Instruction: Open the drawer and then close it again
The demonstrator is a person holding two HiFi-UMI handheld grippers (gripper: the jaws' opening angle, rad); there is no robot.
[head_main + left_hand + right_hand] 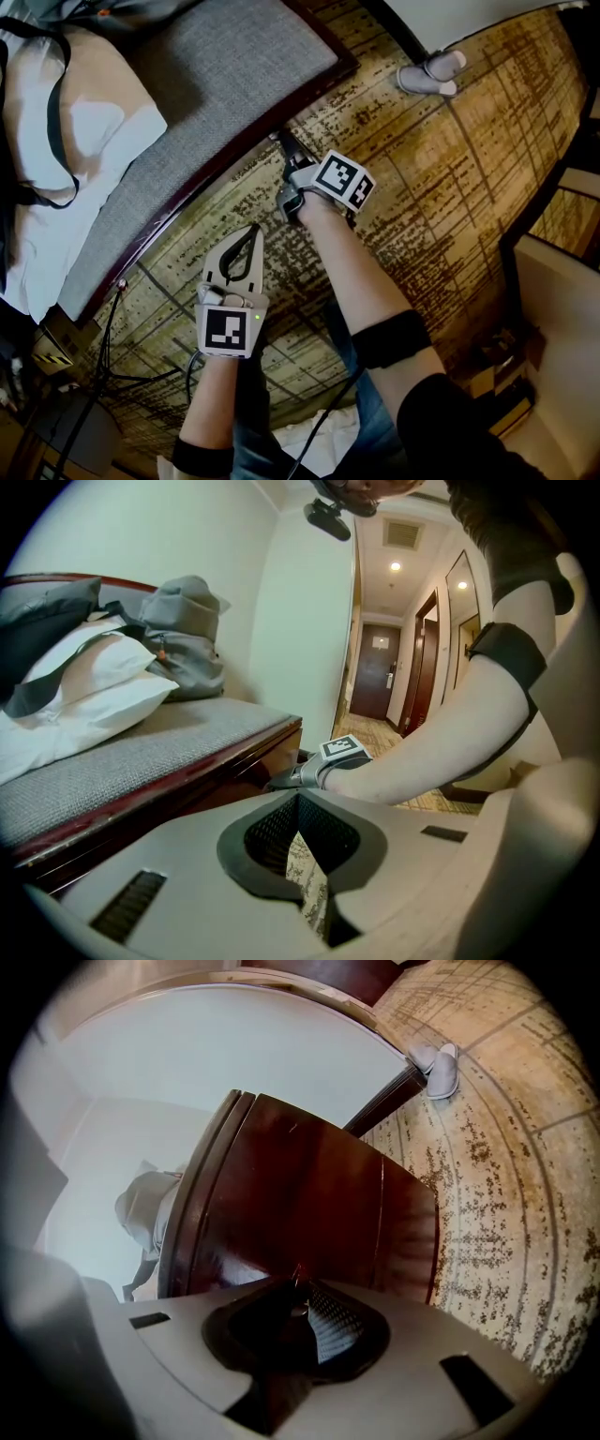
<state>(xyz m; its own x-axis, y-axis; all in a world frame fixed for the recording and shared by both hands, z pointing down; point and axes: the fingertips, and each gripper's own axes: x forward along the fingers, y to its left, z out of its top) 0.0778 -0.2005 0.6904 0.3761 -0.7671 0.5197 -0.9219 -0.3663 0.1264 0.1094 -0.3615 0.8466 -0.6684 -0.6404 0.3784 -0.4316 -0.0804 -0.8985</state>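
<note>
The dark red wooden drawer front fills the right gripper view; it sits under the grey cushioned bench top. My right gripper is pressed against the bench's wooden edge. Its jaws are drawn in tight around a small handle on the drawer front, which they mostly hide. My left gripper hangs shut over the carpet, a little short of the bench, with nothing between its fingers. In the left gripper view its tips meet, and the right gripper shows beyond them at the bench frame.
A white pillow and a grey bag lie on the bench. White slippers sit on the patterned carpet. Black cables trail at the lower left. Pale furniture stands at the right.
</note>
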